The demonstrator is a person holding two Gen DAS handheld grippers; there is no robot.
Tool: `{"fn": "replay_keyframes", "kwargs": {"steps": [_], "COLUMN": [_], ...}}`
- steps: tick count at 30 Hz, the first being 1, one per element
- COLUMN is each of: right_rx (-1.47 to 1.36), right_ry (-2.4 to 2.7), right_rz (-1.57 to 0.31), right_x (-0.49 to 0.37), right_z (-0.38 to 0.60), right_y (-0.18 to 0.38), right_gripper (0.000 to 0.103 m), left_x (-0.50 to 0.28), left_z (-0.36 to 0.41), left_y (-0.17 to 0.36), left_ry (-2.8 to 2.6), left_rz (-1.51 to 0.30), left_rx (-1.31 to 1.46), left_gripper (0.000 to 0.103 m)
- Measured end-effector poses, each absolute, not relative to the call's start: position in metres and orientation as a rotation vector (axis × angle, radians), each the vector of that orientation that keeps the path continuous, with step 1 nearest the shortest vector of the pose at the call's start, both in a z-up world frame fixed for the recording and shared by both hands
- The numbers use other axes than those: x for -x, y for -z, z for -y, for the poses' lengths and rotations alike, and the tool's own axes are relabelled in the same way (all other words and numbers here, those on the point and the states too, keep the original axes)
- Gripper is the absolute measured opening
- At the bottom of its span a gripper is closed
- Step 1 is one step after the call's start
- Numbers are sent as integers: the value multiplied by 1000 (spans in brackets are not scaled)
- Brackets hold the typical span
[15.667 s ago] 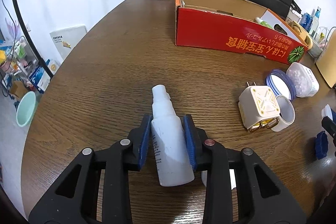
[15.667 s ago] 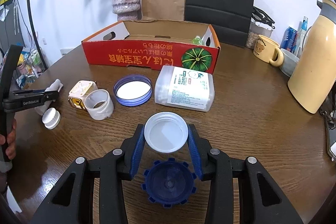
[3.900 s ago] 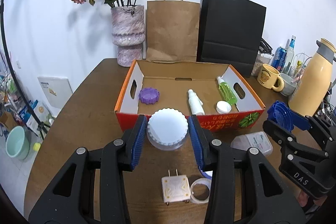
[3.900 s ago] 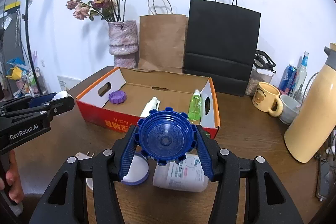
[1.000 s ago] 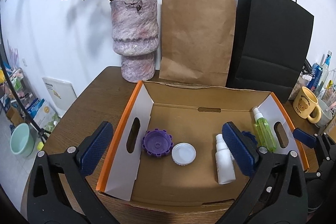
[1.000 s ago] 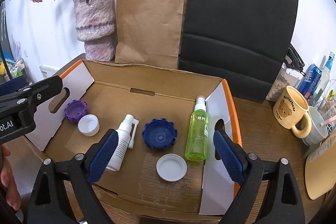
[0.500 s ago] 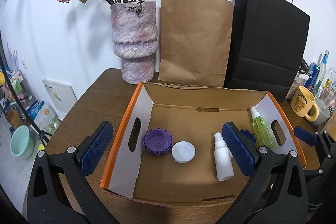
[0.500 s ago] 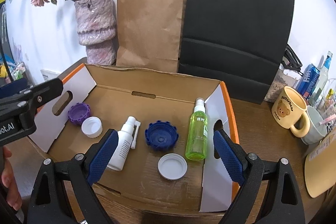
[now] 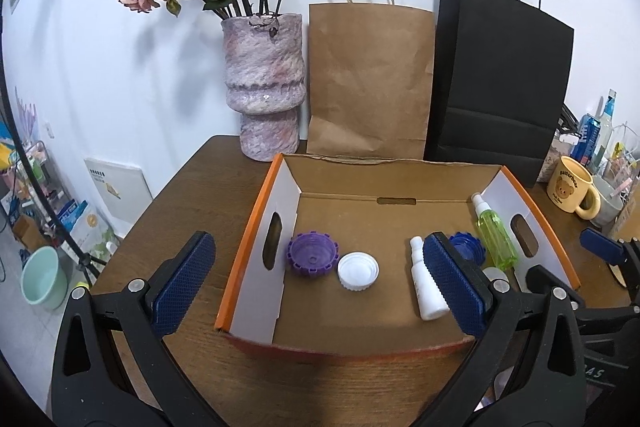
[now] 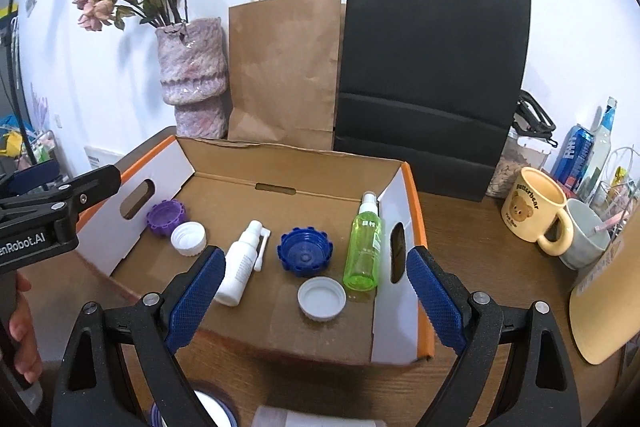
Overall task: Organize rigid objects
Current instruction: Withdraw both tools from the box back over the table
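Six things lie in the cardboard box on the desk: purple cap, small white cap, white spray bottle, blue cap, white lid and green bottle. Both the left tool and right tool stand spread wide and empty. More seems left (a lid and a container peek in at the right view's bottom edge)

Cardboard box w/ caps, 2 spray bottles lying flat
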State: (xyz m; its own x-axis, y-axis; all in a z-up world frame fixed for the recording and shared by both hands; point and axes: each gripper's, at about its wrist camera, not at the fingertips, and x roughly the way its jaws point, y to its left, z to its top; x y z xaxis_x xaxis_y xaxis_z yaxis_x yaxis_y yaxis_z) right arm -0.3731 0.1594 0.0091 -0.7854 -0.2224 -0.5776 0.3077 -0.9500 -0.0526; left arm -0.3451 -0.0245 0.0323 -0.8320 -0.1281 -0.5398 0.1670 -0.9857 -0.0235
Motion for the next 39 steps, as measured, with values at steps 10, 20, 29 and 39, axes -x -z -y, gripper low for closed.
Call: {"fn": "replay_keyframes", "kwargs": {"steps": [10,20,29,39], "right_rx": [-783,-744,-742,-766], "right_ry": [2731,2730,2706,2691], "right_rz": [-174,-190,-223,-223], "right_x": [332,287,252,228], "right_z": [-171,-174,-175,-181], "right_y": [-6,3,11,20], "right_gripper": [95,95,95,95], "left_x": [316,277,243,217], "left_z": [30,26,14,3], "left_y": [-23,-9,1,24], "left_ry": [2866,2882,2901,2886], "left_rz": [-99,-66,-27,-4], "left_rx": [-822,-852,-903,-1033], "left_gripper": [103,103,103,103]}}
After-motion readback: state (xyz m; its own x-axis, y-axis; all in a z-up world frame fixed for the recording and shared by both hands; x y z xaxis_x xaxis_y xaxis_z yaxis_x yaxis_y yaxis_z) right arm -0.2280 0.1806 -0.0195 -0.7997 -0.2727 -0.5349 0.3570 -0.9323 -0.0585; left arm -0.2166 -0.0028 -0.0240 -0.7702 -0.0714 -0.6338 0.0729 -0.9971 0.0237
